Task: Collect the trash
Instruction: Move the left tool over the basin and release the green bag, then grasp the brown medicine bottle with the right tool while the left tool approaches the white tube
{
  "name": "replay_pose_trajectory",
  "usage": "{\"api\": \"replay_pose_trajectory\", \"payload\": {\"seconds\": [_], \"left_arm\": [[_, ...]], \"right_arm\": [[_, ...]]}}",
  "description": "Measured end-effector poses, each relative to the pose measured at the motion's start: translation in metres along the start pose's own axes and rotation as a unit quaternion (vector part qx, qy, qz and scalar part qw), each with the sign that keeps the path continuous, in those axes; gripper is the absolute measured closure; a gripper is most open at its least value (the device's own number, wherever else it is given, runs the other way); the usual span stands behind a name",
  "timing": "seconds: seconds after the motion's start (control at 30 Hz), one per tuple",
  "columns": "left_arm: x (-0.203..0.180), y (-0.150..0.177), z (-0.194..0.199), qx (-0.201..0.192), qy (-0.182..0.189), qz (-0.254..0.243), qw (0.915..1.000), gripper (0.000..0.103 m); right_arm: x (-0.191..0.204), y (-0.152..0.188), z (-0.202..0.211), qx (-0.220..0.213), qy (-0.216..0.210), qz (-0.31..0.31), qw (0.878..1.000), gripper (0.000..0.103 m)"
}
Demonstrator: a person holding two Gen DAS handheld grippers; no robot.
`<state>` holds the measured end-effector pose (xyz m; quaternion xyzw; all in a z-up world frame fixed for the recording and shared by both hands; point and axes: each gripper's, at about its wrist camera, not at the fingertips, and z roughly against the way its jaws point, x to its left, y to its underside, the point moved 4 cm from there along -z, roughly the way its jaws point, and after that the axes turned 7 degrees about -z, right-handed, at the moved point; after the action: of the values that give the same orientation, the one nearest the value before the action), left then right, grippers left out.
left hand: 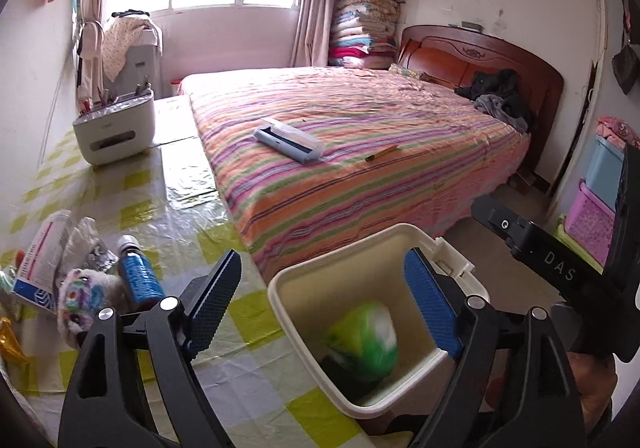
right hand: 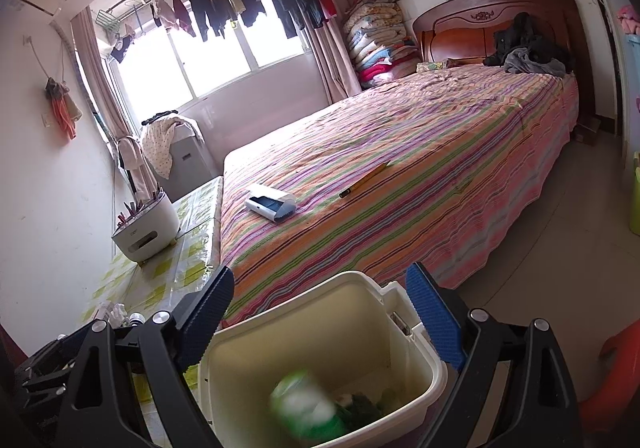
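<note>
Below the parted left tongs (left hand: 324, 304), green-white trash (left hand: 366, 344) inside bin (left hand: 276, 288).

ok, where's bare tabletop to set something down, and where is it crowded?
Free: the checked tablecloth between the white organizer and the clutter, beside the bed. Also free: the strip between the blue bottle and the bin. Crowded: the near-left corner, with box, bottle and fuzzy toy.

Each black claw (left hand: 324, 304) carries blue ribbed pads (left hand: 430, 302), silver screws, apparently "DAS" lettering.
</note>
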<state>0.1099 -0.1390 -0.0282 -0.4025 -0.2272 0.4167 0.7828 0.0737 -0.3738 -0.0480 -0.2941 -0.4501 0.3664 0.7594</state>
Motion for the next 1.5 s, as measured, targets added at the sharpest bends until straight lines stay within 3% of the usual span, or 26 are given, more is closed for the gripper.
{"api": "replay_pose_trajectory", "payload": {"seconds": [0.13, 0.33, 0.63, 0.83, 0.97, 1.2, 1.5], "left_arm": [[0.015, -0.005, 0.011, -0.002, -0.009, 0.020, 0.9998, 0.014], [0.041, -0.012, 0.032, -0.011, -0.055, 0.037, 0.9978, 0.013], [0.098, -0.007, 0.053, 0.019, -0.097, 0.087, 0.9913, 0.011], [0.153, 0.002, 0.076, 0.032, -0.140, 0.121, 0.9823, 0.011], [0.190, 0.011, 0.090, 0.042, -0.147, 0.147, 0.9773, 0.011], [0.254, 0.032, 0.122, 0.049, -0.183, 0.197, 0.9619, 0.011], [0.317, 0.067, 0.151, 0.070, -0.227, 0.242, 0.9408, 0.011]], "right_arm": [[0.005, 0.001, -0.002, 0.002, -0.005, -0.002, 1.000, 0.018], [0.024, 0.005, -0.006, 0.009, -0.022, 0.009, 1.000, 0.018], [0.068, 0.021, -0.016, 0.031, -0.058, 0.034, 0.997, 0.018], [0.104, 0.038, -0.022, 0.052, -0.086, 0.053, 0.994, 0.018], [0.130, 0.052, -0.026, 0.066, -0.104, 0.069, 0.990, 0.018], [0.179, 0.083, -0.034, 0.096, -0.135, 0.108, 0.980, 0.018], [0.226, 0.123, -0.061, 0.148, -0.141, 0.155, 0.967, 0.018]]}}
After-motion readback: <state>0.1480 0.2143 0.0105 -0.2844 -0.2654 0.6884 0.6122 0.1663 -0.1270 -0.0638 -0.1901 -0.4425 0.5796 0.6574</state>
